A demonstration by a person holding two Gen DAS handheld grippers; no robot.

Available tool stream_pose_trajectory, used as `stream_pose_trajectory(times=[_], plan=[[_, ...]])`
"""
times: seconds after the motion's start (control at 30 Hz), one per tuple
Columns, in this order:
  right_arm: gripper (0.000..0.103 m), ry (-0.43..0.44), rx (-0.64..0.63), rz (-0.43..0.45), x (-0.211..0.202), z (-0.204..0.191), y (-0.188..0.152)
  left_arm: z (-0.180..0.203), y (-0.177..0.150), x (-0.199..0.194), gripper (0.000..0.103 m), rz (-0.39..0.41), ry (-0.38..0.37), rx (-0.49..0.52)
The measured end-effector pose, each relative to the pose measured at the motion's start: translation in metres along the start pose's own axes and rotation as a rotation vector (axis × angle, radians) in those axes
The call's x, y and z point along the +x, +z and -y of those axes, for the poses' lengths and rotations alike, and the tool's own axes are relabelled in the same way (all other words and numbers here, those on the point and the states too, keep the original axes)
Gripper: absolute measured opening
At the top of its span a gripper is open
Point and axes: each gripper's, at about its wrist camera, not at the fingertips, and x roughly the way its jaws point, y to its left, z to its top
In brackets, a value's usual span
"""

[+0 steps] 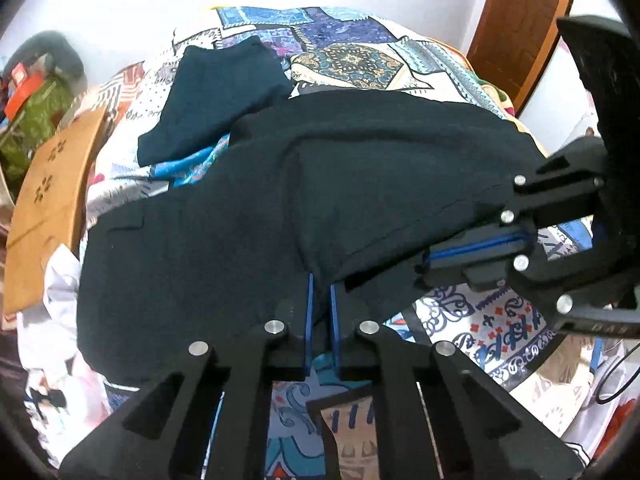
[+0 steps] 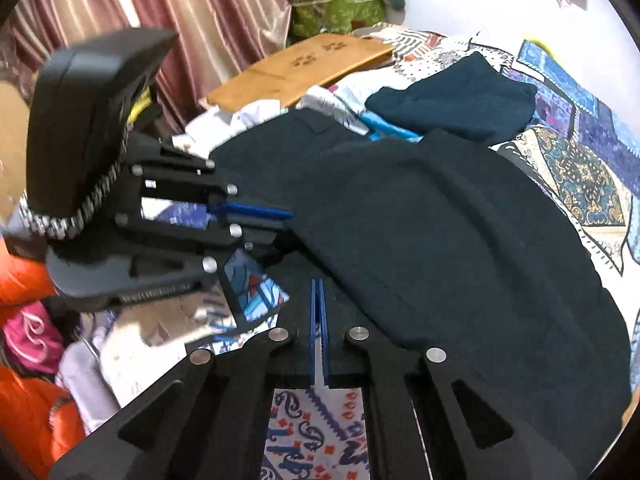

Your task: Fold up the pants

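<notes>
Dark navy pants (image 1: pixel 320 184) lie spread over a patterned bedspread (image 1: pixel 500 320). My left gripper (image 1: pixel 321 280) is shut on the near edge of the pants, with dark fabric pinched between its blue pads. Just to its right, my right gripper (image 1: pixel 426 266) lies nearly flat and grips the same edge. In the right wrist view the pants (image 2: pixel 460 240) fill the middle, and the right gripper (image 2: pixel 319 284) has its blue pads pressed together on the hem. The left gripper (image 2: pixel 290 216) comes in from the left, shut on the edge close beside it.
A second, teal folded garment (image 1: pixel 216 96) lies further back on the bed. A wooden board (image 1: pixel 52 200) and crumpled white cloth (image 1: pixel 60 280) sit along the left edge. Pink curtains (image 2: pixel 160 20), a green bag (image 2: pixel 336 12) and orange fabric (image 2: pixel 28 420) border the bed.
</notes>
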Motion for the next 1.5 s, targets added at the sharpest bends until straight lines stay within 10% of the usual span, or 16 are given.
stream_pose_trajectory(times=[0.3,0.43,0.6,0.87,1.07,1.5], plan=[[0.004,-0.019,0.141,0.134,-0.043,0.035,0.011,-0.005,-0.012,-0.016,0.003,-0.014,-0.067,-0.046],[0.032,-0.083,0.214,0.160,-0.048,0.056,0.014,-0.025,-0.008,-0.037,0.005,0.023,-0.083,-0.124],[0.042,-0.111,0.253,0.141,-0.031,0.068,0.020,-0.070,0.008,-0.036,0.034,0.055,0.014,-0.239],[0.045,-0.107,0.227,0.048,0.003,0.058,-0.003,-0.090,-0.019,0.050,0.042,-0.179,0.084,-0.259],[0.042,-0.035,0.326,0.094,-0.032,0.065,-0.031,-0.091,-0.042,0.040,0.050,-0.156,0.110,-0.267],[0.045,-0.465,0.729,0.245,-0.154,0.193,-0.161,-0.096,0.002,0.013,0.059,-0.118,0.172,-0.338]])
